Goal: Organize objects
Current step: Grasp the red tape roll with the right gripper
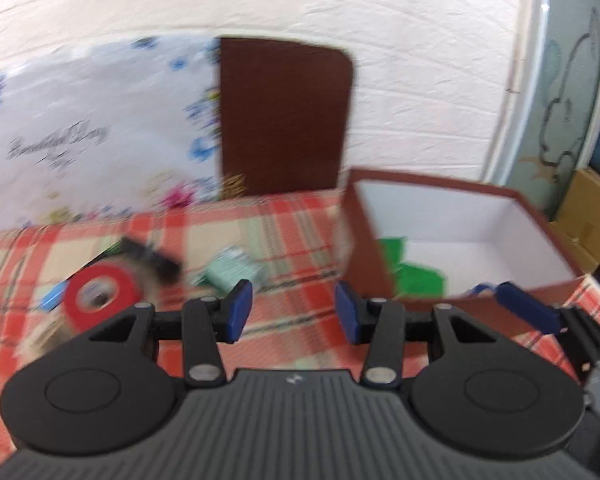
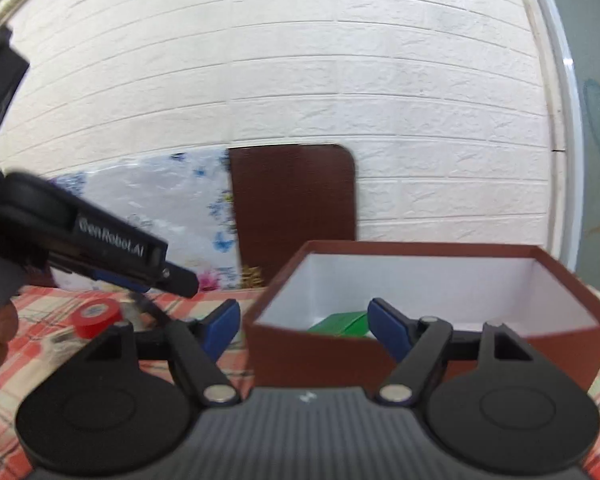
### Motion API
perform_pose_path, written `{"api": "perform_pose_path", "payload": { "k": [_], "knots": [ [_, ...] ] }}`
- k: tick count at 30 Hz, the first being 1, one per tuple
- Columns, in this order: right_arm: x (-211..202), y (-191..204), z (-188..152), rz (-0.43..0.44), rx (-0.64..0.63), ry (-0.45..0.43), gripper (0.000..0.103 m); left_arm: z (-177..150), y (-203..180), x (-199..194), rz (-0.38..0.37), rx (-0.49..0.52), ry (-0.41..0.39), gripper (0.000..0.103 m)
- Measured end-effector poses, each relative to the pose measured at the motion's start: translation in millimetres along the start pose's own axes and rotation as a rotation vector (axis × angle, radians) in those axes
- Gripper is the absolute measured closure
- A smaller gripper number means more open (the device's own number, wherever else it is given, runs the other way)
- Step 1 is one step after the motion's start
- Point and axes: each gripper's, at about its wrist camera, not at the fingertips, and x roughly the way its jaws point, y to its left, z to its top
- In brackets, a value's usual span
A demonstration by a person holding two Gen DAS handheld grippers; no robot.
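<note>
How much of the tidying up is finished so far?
Barely begun, by the look of it. A green item already lies inside the brown box. Nothing is in hand: the left claw and right claw are both open and hold nothing. Left to do: the red tape roll, a pale green packet and a blurred dark object lie loose on the checked cloth.

Checked tablecloth point(image 1: 292, 216) is woven cloth, matt. The brown box point(image 2: 572, 344) looks like matt cardboard, white and smooth inside. Red tape roll point(image 1: 100, 296) appears smooth plastic. Both grippers are matt black plastic with ribbed housings and shiny metal pivot pins point(image 2: 396, 394)
</note>
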Motion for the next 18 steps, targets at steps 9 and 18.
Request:
{"api": "perform_pose_path", "payload": {
  "k": [9, 18],
  "knots": [
    [20.3, 85.5, -32.0, 0.241, -0.080, 0.233, 0.032, -62.2, 123.3, -3.9, 0.293, -0.133, 0.117, 0.055],
    [64.0, 166.4, -34.9, 0.325, -0.205, 0.314, 0.034, -121.4, 240.3, -28.2, 0.447, -0.275, 0.033, 0.052]
  ]
}}
